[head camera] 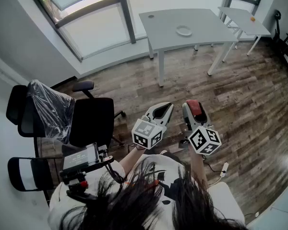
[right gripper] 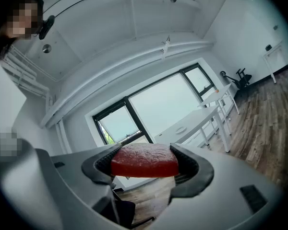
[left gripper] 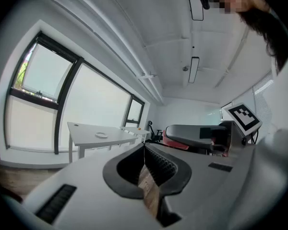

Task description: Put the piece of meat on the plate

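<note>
**Claws.** The right claw (right gripper: 145,163) is closed on the meat (right gripper: 144,161). The red slab sits crosswise between the two jaws, clamped at both ends and held clear of any surface. The head view shows the same red piece at the tip of that claw. The left claw (left gripper: 144,149) has its jaw tips together and nothing between them; only floor shows through the gap behind the tips.

**Task items.** The plate (head camera: 184,30) lies on the grey table (head camera: 165,23), toward the near edge and about midway along it. It is small in every view. No red shows on it, and it appears bare. The meat is in the air in front of the person, over the wood floor (head camera: 249,95) and well apart from the table and plate.

**Surroundings.** A second table (head camera: 240,14) stands past the first table's right end. A black chair (head camera: 89,119) is at the person's left.

**Progress, as judged.** The grasp is made and looks secure, with the slab level and both jaws bearing on it. The meat is not on the plate, so the task is not complete. What remains is the carry across the floor to the table's near edge, the lowering over the plate, and the release. The left claw has no evident part in the hold.
</note>
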`<action>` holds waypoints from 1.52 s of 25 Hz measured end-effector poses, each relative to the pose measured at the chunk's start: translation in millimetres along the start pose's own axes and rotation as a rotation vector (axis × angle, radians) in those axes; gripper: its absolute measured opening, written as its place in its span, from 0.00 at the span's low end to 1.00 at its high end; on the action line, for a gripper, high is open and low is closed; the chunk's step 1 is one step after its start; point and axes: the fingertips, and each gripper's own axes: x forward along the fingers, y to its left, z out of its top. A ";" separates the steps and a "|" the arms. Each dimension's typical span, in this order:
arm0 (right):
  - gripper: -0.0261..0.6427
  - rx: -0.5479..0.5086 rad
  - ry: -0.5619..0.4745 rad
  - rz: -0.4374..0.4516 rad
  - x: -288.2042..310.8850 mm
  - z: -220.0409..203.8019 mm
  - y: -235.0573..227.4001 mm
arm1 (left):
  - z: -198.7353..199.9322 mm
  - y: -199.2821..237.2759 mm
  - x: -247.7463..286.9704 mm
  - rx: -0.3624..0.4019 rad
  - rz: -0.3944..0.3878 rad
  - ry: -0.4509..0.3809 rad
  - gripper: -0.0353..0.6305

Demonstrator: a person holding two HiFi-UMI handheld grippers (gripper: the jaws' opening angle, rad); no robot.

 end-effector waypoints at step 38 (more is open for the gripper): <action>0.52 -0.021 0.019 0.015 -3.4 -4.5 14.2 | 1.7 -6.4 -10.8 0.031 -0.018 0.055 0.06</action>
